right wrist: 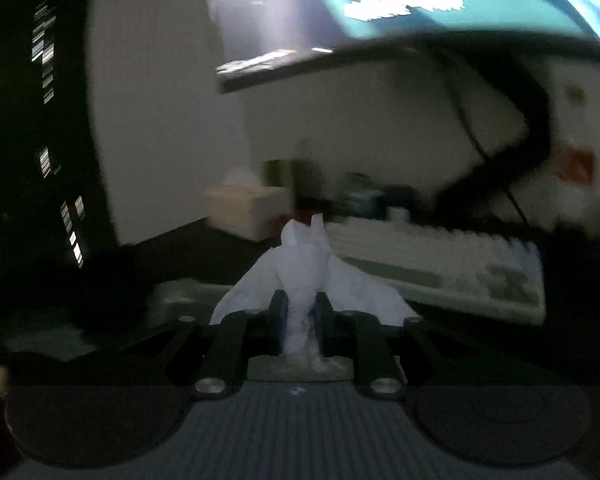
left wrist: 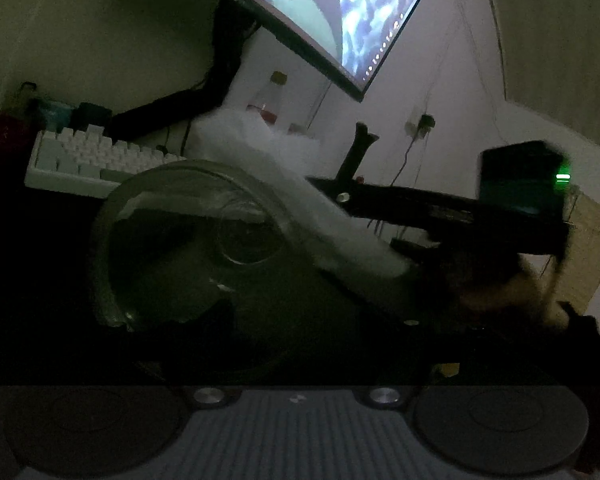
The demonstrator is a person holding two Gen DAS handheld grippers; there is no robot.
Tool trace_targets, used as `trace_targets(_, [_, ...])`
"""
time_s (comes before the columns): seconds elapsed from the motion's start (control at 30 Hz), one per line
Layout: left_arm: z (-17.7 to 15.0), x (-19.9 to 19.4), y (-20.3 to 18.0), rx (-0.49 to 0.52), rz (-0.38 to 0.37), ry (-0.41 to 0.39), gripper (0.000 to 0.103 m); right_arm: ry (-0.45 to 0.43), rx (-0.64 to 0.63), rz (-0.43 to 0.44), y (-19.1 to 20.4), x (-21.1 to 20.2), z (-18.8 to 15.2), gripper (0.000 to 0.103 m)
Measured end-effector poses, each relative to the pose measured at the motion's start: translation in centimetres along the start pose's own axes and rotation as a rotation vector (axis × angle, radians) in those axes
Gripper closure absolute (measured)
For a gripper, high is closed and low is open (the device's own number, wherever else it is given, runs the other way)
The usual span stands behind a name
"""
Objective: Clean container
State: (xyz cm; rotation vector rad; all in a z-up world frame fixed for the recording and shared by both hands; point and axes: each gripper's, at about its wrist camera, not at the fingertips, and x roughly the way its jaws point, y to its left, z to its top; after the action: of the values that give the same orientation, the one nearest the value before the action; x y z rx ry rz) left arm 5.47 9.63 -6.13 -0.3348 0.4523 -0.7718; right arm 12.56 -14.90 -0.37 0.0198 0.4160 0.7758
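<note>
A clear glass container (left wrist: 172,248) fills the middle of the left wrist view, tipped on its side with its mouth toward the camera. It sits between the dark fingers of my left gripper (left wrist: 308,316), which are mostly lost in shadow and appear closed on it. My right gripper (left wrist: 404,216) reaches in from the right, shut on a wad of white tissue (left wrist: 300,196) that lies over the container's upper right rim. In the right wrist view the tissue (right wrist: 304,276) sticks up and fans out from between the closed jaws of the right gripper (right wrist: 302,308).
A white keyboard (left wrist: 100,156) (right wrist: 440,276) lies on the dark desk under a lit monitor (left wrist: 320,12) on a black arm. A bottle (left wrist: 266,104) stands behind the container. A tissue box (right wrist: 248,208) and a tall dark cabinet (right wrist: 32,120) are to the left.
</note>
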Motion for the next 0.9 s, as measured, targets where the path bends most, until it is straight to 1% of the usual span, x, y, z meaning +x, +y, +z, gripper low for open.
trace_targets(0.07, [0.0,-0.1,0.3,-0.029,-0.032,-0.021,0.044,0.002,-0.001,-0.023,-0.1,0.0,0.0,0.084])
trace_targets(0.1, [0.0,-0.1,0.4,-0.043,-0.047,-0.031,0.049,0.002,-0.010,-0.027,0.0,-0.6,0.0,0.084])
trace_targets(0.13, [0.1,-0.2,0.8,-0.072,-0.084,-0.044,0.059,-0.001,-0.015,-0.008,0.2,-0.9,0.0,0.084])
trace_targets(0.17, [0.1,-0.2,1.4,-0.116,-0.132,-0.048,0.064,-0.004,-0.019,0.014,0.3,-1.1,0.0,0.084])
trace_targets(0.2, [0.0,-0.1,1.9,-0.153,-0.172,-0.044,0.076,-0.006,-0.002,0.032,0.2,-1.4,0.0,0.084])
trace_targets(0.23, [0.0,-0.1,2.0,-0.158,-0.199,-0.044,0.078,-0.008,0.017,0.050,0.1,-1.7,0.0,0.084])
trace_targets(0.33, [-0.1,-0.1,1.8,-0.147,-0.265,-0.042,0.079,-0.008,0.075,0.088,0.2,-3.3,-0.7,0.083])
trace_targets(0.43, [-0.3,0.2,2.0,-0.154,-0.334,-0.027,0.079,-0.018,0.081,0.102,0.6,-4.3,-1.0,0.083])
trace_targets(0.5, [-0.4,0.1,2.2,-0.150,-0.400,-0.019,0.079,-0.021,0.105,0.146,0.8,-5.0,-1.2,0.083])
trace_targets(0.57, [-0.5,0.1,2.2,-0.145,-0.446,-0.002,0.079,-0.020,0.120,0.191,1.0,-5.4,-1.3,0.083])
trace_targets(0.6, [-0.5,0.2,2.2,-0.140,-0.458,0.010,0.079,-0.022,0.112,0.196,1.9,-5.7,-1.2,0.083])
trace_targets(0.67, [-0.6,0.2,2.3,-0.136,-0.470,0.034,0.079,-0.020,0.072,0.195,2.7,-5.7,-1.1,0.083])
trace_targets(0.73, [-0.7,0.2,2.3,-0.126,-0.465,0.055,0.078,-0.017,0.019,0.177,3.4,-5.5,-1.0,0.083])
trace_targets(0.77, [-0.6,0.1,2.2,-0.110,-0.444,0.067,0.076,-0.016,-0.010,0.169,3.6,-5.3,-0.9,0.084])
trace_targets(0.8, [-0.5,-0.1,1.9,-0.084,-0.397,0.073,0.069,-0.016,-0.038,0.161,3.8,-5.1,-0.8,0.084])
trace_targets(0.83, [-0.5,-0.3,1.5,-0.063,-0.360,0.077,0.065,-0.017,-0.060,0.147,4.0,-4.9,-0.7,0.084])
trace_targets(0.9, [-0.3,-0.6,0.9,-0.025,-0.294,0.085,0.065,-0.018,-0.096,0.123,4.2,-4.5,-0.7,0.084])
